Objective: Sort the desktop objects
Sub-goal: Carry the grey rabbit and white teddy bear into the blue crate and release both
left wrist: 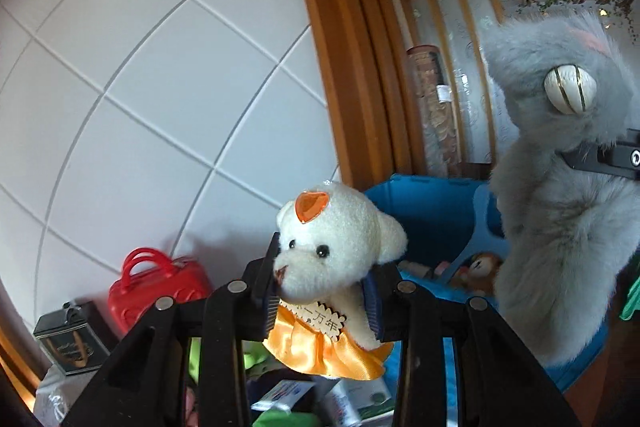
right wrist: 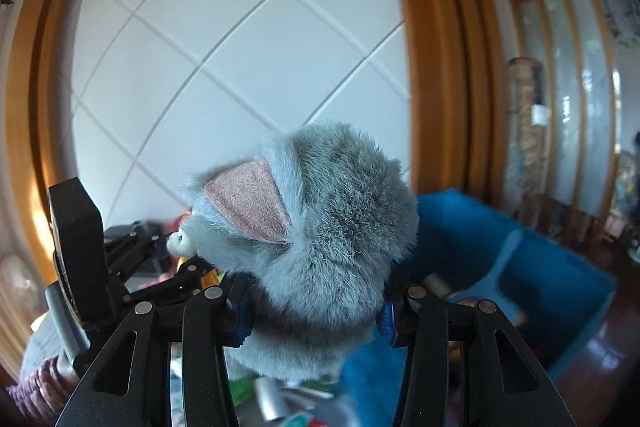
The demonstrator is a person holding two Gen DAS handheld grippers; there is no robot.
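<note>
My left gripper (left wrist: 322,301) is shut on a white teddy bear (left wrist: 340,251) with an orange heart on its head and an orange satin skirt, held up in the air. My right gripper (right wrist: 316,311) is shut on a grey furry plush animal (right wrist: 320,227) with a pink ear. That grey plush also shows at the right of the left wrist view (left wrist: 560,227), with the right gripper's finger across its neck. A blue bin (left wrist: 432,219) with small toys inside stands behind and below both toys; it also shows in the right wrist view (right wrist: 520,267).
A red toy handbag (left wrist: 156,287) and a dark tin box (left wrist: 70,343) stand at the left by the white tiled wall (left wrist: 160,87). Loose packets and green items (left wrist: 288,403) lie below my left gripper. A wooden pillar (left wrist: 340,47) stands behind the bin.
</note>
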